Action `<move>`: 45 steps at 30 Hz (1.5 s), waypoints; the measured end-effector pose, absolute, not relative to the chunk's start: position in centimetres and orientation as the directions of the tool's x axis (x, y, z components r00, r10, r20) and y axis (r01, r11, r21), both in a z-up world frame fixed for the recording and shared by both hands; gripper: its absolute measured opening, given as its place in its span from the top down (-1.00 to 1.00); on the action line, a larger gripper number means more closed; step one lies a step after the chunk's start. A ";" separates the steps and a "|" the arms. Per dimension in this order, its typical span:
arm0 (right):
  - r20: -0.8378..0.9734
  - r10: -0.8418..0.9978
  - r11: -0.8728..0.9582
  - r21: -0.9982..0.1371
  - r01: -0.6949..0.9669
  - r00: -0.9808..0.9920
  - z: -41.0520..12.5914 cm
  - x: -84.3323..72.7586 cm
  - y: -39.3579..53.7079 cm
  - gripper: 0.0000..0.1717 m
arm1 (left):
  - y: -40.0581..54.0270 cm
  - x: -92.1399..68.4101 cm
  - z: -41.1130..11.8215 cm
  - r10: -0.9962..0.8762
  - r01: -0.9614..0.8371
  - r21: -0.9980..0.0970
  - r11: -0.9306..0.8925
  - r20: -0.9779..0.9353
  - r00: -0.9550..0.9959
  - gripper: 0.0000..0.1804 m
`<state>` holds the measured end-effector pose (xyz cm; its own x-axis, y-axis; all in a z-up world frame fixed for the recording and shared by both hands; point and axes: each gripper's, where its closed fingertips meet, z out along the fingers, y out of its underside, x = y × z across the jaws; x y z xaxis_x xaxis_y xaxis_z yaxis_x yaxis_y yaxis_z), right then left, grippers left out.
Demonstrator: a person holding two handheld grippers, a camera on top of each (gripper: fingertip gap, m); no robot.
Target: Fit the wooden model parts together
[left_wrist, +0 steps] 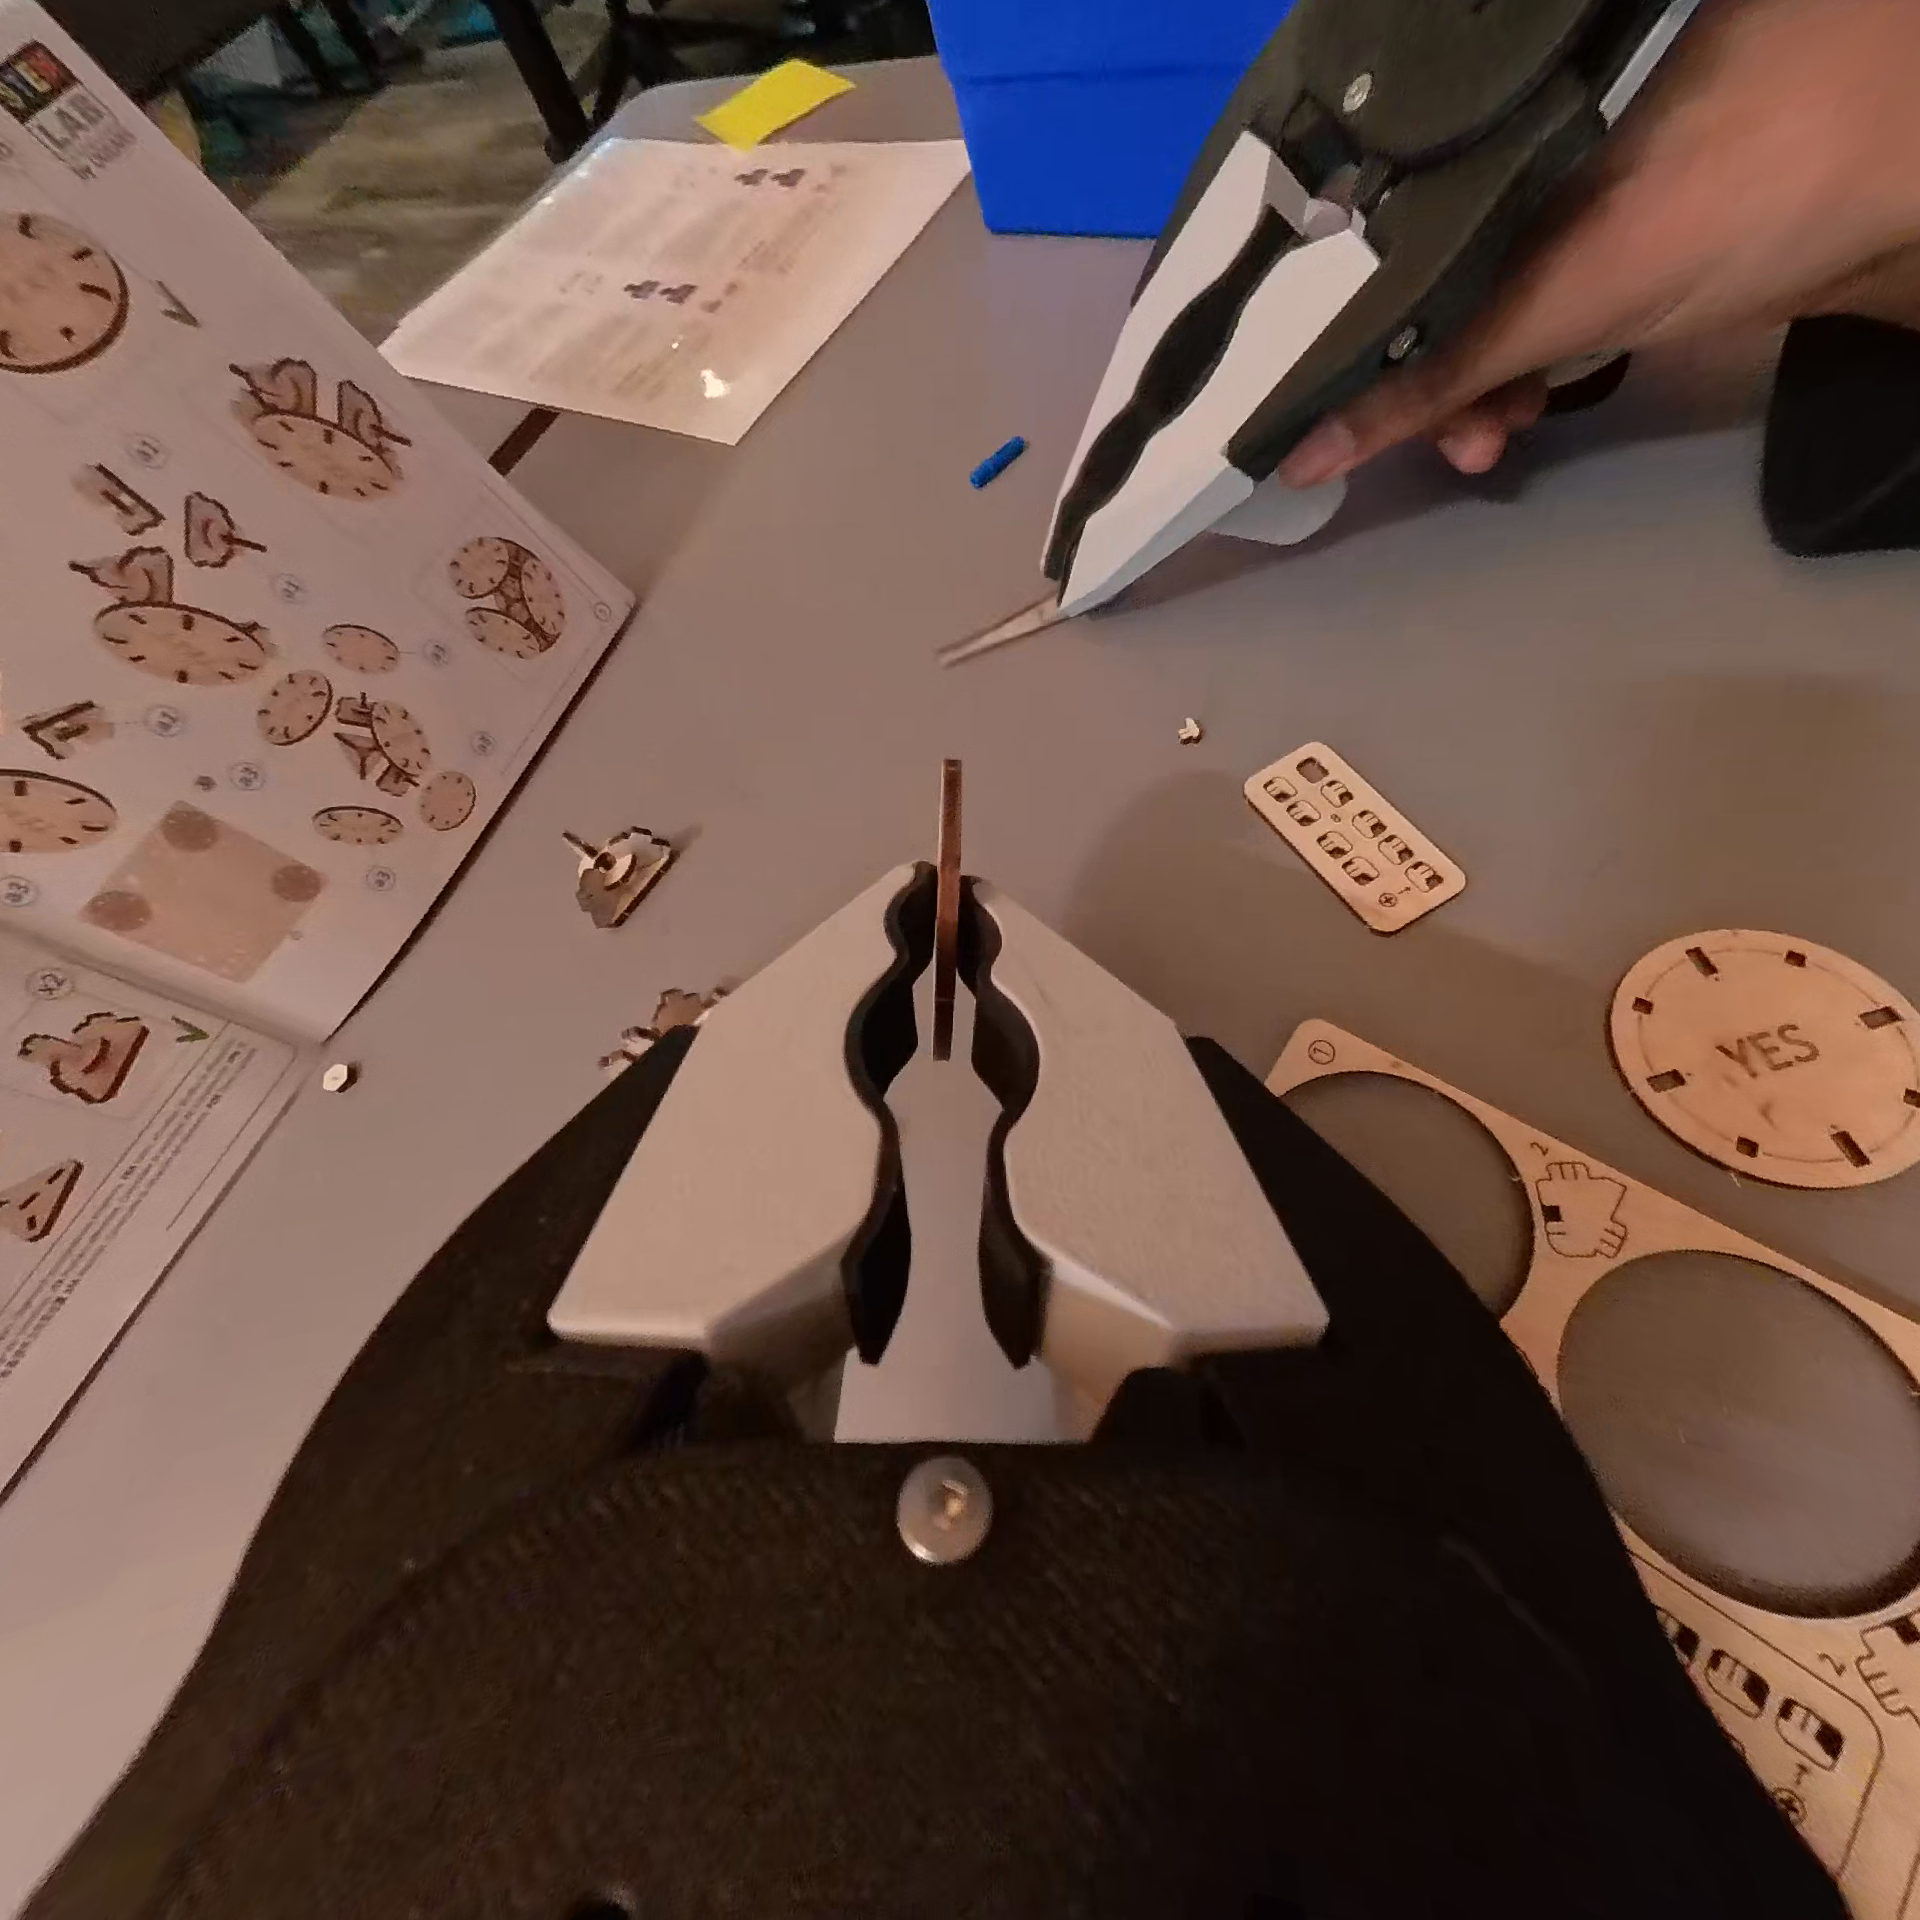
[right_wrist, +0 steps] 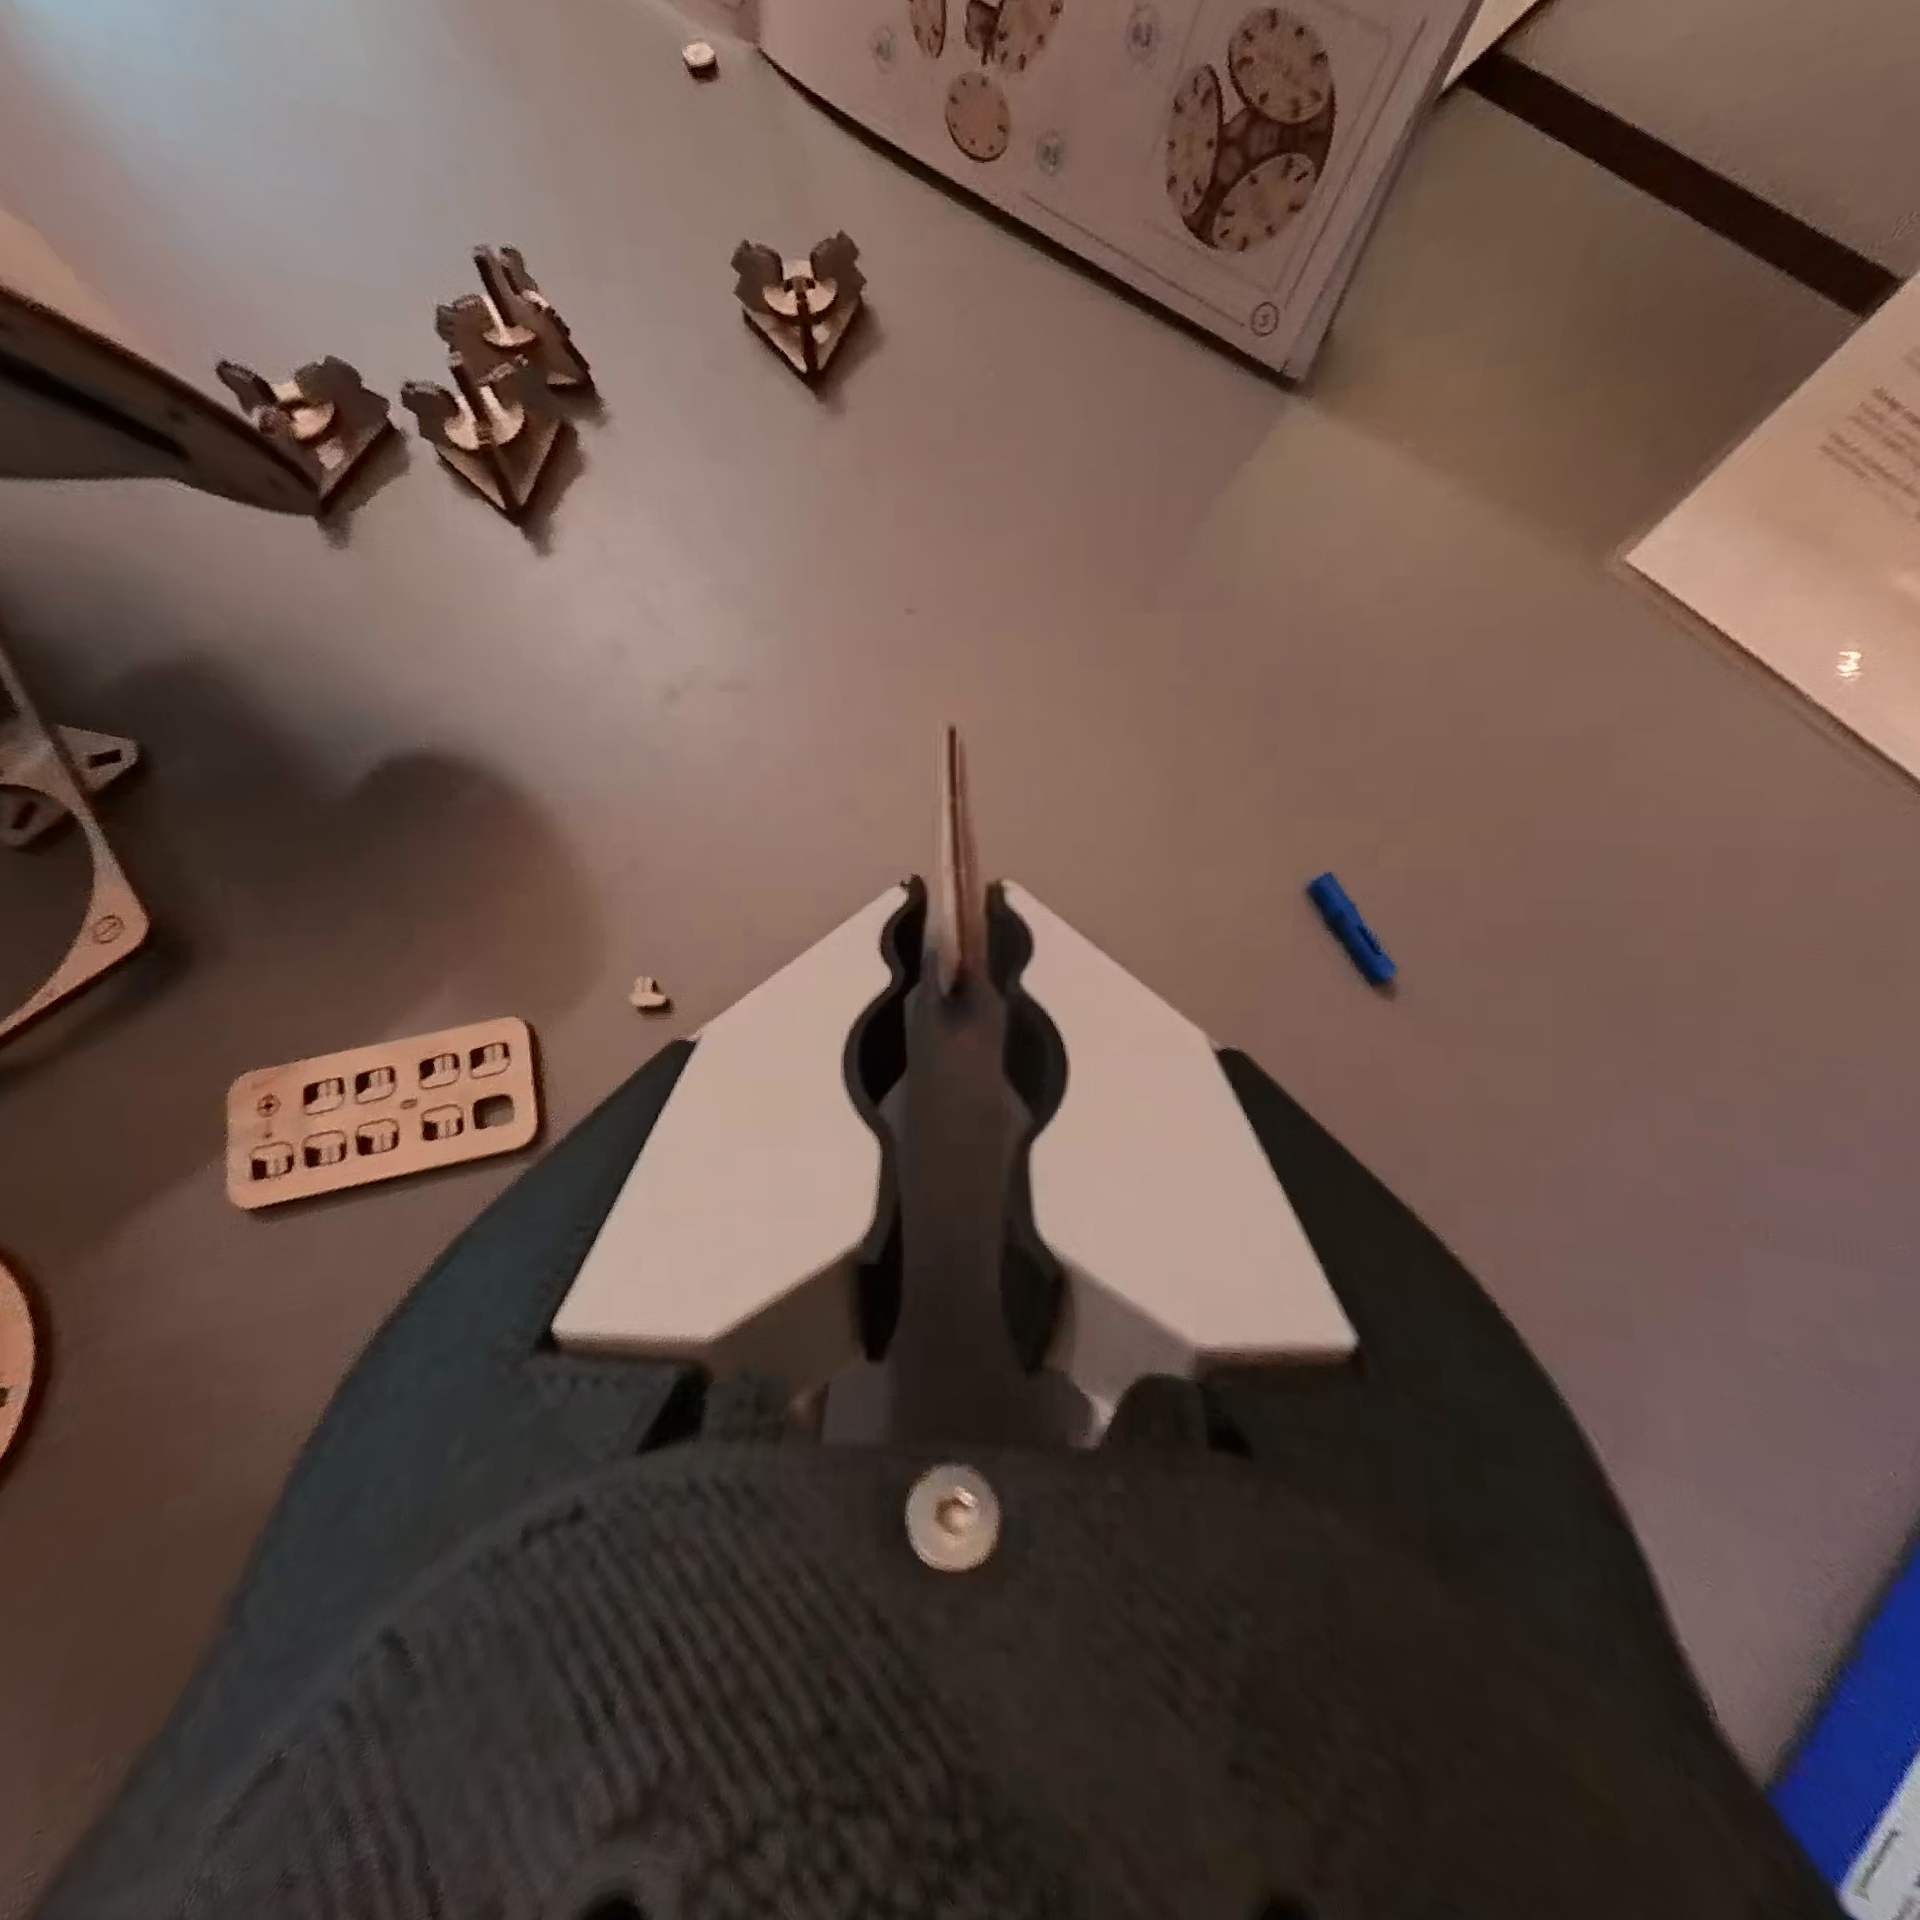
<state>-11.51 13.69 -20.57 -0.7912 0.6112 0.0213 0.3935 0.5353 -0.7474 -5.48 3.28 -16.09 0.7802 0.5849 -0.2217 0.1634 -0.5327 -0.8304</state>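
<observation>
Plywood pieces, thin and laser-cut, are all I have at the jaws. I judge them light, stiff across the face, quick to snap along the grain and fairly grippy, so they are best pinched flat on both faces, close to an edge.

Going from the largest down, the grey worktop [left_wrist: 727,675] carries:
- one open instruction booklet [left_wrist: 260,623]
- one blue box [left_wrist: 1070,125]
- one laminated sheet [left_wrist: 675,281]
- one plywood sheet with round holes punched out [left_wrist: 1558,1236]
- one loose round disc [left_wrist: 1766,1055] just beyond that sheet
- one small rectangular card of tiny parts [left_wrist: 1354,836]
- four slotted bracket assemblies [right_wrist: 800,307], three of them bunched together and one apart

My left gripper [left_wrist: 948,883] has its jaws nearly closed on a flat wooden piece [left_wrist: 949,821]. The piece is seen edge-on and upright, both pads are pressed to its faces, and it pokes past the tips above the bare worktop.

My right gripper [right_wrist: 951,894] sits low near the worktop with its jaws narrowly parted. A thin wooden sliver [right_wrist: 954,810] stands between them. As far as the blur lets me judge, there is a slim gap on each side of it, so I would not call that a grip.

The smallest things are:
- one blue peg [right_wrist: 1351,927]
- one hexagonal wooden bit [left_wrist: 340,1075]
- one tiny wooden peg [left_wrist: 1190,730]
</observation>
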 end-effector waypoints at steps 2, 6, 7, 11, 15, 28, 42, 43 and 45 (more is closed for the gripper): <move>0.025 0.615 0.517 -0.767 0.379 -0.788 -20.0 -11.7 13.7 0.80 | 3.1 -5.5 -16.2 0.589 0.180 -0.834 -0.522 -0.199 0.783 0.99; 0.044 0.593 0.458 -0.839 0.292 -0.804 -17.6 -11.7 12.9 0.74 | 3.0 -5.6 -16.9 0.593 0.222 -0.834 -0.506 -0.149 0.791 0.99; 0.058 0.576 0.445 -0.859 0.253 -0.815 -16.9 -11.4 12.5 0.74 | 3.1 -5.7 -16.9 0.595 0.224 -0.836 -0.501 -0.144 0.791 0.99; 0.122 0.440 0.376 -0.925 0.059 -0.890 -14.0 -8.8 9.7 0.69 | 4.2 -4.8 -16.1 0.560 0.267 -0.878 -0.397 -0.002 0.828 0.99; 0.057 0.264 0.258 -0.966 0.014 -0.963 -12.7 -4.9 6.6 0.61 | 5.8 -2.5 -14.8 0.379 0.429 -0.873 -0.233 0.325 0.866 0.99; -0.313 0.000 0.199 -0.931 0.307 -0.950 -13.0 -1.6 5.5 1.00 | 6.1 -1.6 -13.8 0.258 0.516 -0.842 -0.160 0.469 0.845 0.92; 0.477 0.015 0.623 -0.692 -0.365 -0.879 -19.2 -3.0 6.1 0.95 | 2.4 -5.6 -13.2 0.464 0.513 -0.858 -0.030 0.442 0.767 0.58; 0.477 0.010 0.626 -0.688 -0.366 -0.879 -19.3 -3.0 6.2 0.92 | 2.4 -5.6 -13.2 0.469 0.510 -0.860 -0.033 0.437 0.767 0.58; 0.431 0.019 0.634 -0.703 -0.323 -0.902 -19.6 -3.2 6.5 0.78 | 2.5 -5.6 -13.4 0.475 0.504 -0.862 -0.051 0.423 0.771 0.58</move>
